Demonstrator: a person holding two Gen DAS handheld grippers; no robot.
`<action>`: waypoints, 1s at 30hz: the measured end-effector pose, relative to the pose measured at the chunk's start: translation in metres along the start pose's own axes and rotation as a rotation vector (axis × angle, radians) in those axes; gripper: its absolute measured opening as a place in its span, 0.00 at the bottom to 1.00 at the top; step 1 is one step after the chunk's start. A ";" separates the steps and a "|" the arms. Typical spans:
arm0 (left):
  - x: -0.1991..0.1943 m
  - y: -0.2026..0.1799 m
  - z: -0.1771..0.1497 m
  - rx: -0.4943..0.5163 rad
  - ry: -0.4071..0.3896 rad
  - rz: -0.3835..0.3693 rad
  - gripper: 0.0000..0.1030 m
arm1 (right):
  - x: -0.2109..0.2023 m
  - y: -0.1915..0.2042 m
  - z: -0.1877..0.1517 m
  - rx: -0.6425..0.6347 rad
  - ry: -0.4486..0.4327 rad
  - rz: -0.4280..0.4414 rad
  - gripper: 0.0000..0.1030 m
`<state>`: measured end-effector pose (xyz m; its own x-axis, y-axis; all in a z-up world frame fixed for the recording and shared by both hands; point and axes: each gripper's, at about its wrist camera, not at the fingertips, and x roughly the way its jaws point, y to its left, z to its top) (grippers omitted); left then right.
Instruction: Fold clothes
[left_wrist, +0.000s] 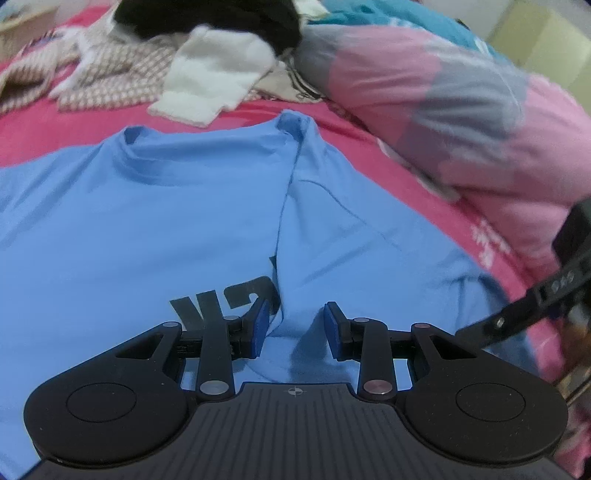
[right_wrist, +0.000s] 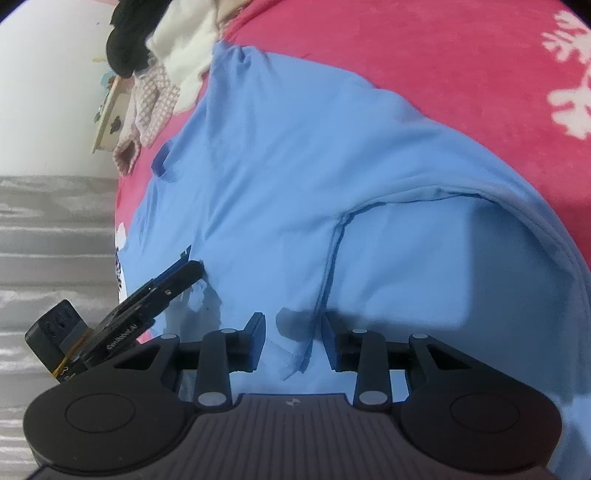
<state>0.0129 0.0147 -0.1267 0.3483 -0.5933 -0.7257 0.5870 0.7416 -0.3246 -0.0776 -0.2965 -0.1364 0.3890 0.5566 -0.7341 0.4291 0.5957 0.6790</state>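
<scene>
The left claw (left_wrist: 294, 330) stands part open, its blue pads (left_wrist: 261, 328) apart over the blue T-shirt (left_wrist: 155, 221). A soft ridge of shirt cloth rises in the gap, and neither pad visibly presses on it. Just beyond the pads, toward 11 o'clock, dark printed letters (left_wrist: 229, 301) show on the shirt's chest. From 12 o'clock runs the edge of a side panel folded over the chest, up to the collar (left_wrist: 207, 147).

The right claw (right_wrist: 294, 341) is likewise part open. A folded hem corner of the shirt (right_wrist: 295, 363) lies between its pads without being clamped. In the left view the right claw's arm enters at 3 o'clock; in the right view the left claw sits at 9 o'clock on the shirt.

The shirt lies spread on a red bed sheet (left_wrist: 66, 129) with white snowflake prints. At 11 to 12 o'clock in the left view lies a pile of clothes: a white garment (left_wrist: 214, 81), a checked one (left_wrist: 122, 77) and a black one (left_wrist: 207, 18). At 2 o'clock bulges a pink and grey quilt (left_wrist: 461, 96).
</scene>
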 end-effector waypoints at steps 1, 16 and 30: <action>0.001 -0.003 -0.001 0.027 -0.006 0.017 0.31 | 0.000 0.000 0.000 -0.006 0.000 0.000 0.31; -0.019 0.061 0.019 -0.471 0.026 -0.425 0.06 | -0.036 0.010 -0.009 -0.073 -0.064 0.110 0.04; -0.027 0.043 0.006 -0.236 0.032 -0.204 0.48 | -0.021 -0.006 -0.010 -0.007 -0.021 0.076 0.30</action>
<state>0.0326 0.0605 -0.1175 0.2152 -0.7303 -0.6484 0.4550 0.6625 -0.5951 -0.0963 -0.3058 -0.1246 0.4372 0.5882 -0.6803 0.3917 0.5564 0.7328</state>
